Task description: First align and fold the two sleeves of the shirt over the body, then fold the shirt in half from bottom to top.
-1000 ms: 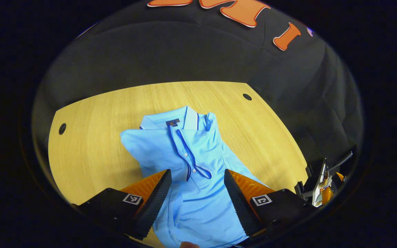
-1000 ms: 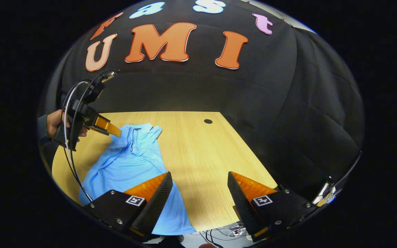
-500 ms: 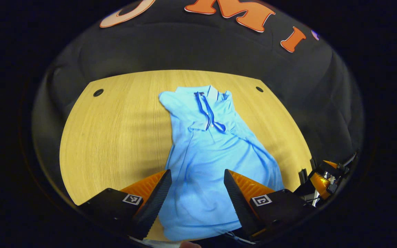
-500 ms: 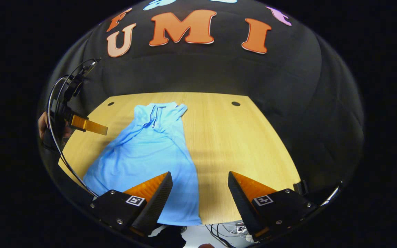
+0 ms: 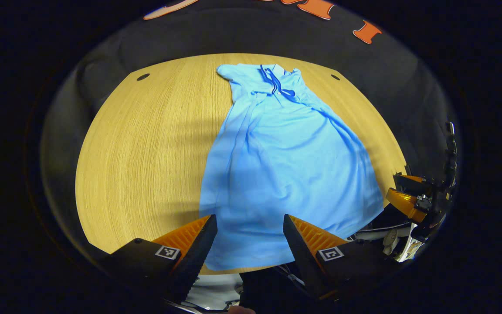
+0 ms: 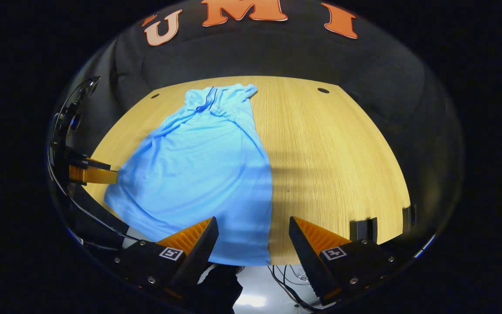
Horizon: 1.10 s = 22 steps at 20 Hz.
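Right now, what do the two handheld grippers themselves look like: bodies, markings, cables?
Left gripper and right gripper match: two wedge-shaped fingers with ribbed faces, on black blocks that each carry a square black-and-white marker, the right's with visible screws. In the right gripper view, thin black cables loop over the left gripper's frame.

The shirt is soft matt cloth; the table is smooth, fine-grained wood.

**What else is in the booth**

We see a wooden table with small dark holes near its far corners. Behind it hangs the black cloth wall. Under the near edge we see some cables on a light floor.
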Tool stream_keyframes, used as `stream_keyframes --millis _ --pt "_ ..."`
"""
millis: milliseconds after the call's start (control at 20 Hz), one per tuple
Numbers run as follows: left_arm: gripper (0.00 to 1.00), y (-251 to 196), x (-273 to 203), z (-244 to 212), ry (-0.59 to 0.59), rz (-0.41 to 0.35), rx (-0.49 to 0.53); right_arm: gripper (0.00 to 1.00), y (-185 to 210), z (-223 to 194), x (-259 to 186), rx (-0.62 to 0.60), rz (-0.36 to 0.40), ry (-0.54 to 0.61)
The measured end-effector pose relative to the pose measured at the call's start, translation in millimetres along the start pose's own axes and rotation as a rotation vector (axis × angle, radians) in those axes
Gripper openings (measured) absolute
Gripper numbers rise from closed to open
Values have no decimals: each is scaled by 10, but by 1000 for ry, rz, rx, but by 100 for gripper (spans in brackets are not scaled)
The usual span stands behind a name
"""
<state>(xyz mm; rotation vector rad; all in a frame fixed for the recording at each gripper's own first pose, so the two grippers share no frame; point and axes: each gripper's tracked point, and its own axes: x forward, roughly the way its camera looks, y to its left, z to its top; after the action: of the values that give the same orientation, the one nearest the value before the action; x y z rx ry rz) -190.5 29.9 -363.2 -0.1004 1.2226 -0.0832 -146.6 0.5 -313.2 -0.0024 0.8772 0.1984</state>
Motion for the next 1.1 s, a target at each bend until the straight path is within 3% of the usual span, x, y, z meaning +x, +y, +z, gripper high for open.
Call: stream_keyframes --millis 350,450,650,750,850,900,1000,1050,1100 --pt "100 150 147 -479 74 84 3 98 71 -441 136 16 16 114" --pt "100 170 201 -593 97 100 5 96 30 -573 152 11 -13 154" --pt "99 201 231 -570 87 134 6 87 16 -512 195 -15 -23 113" --pt "99 191 245 -538 87 143 -20 77 30 -483 249 10 -36 110" --pt "99 153 260 -510 70 145 -28 58 30 -429 274 29 -36 97" --pt "98 116 276 -483 58 143 -26 38 45 -409 276 43 -31 86" --pt "69 -7 322 -424 38 131 -17 14 86 -384 295 46 -12 87" --pt "34 -54 343 -385 28 136 -36 11 91 -377 330 57 -4 94" --pt "22 -88 342 -399 33 146 -46 4 95 -375 314 82 7 101"
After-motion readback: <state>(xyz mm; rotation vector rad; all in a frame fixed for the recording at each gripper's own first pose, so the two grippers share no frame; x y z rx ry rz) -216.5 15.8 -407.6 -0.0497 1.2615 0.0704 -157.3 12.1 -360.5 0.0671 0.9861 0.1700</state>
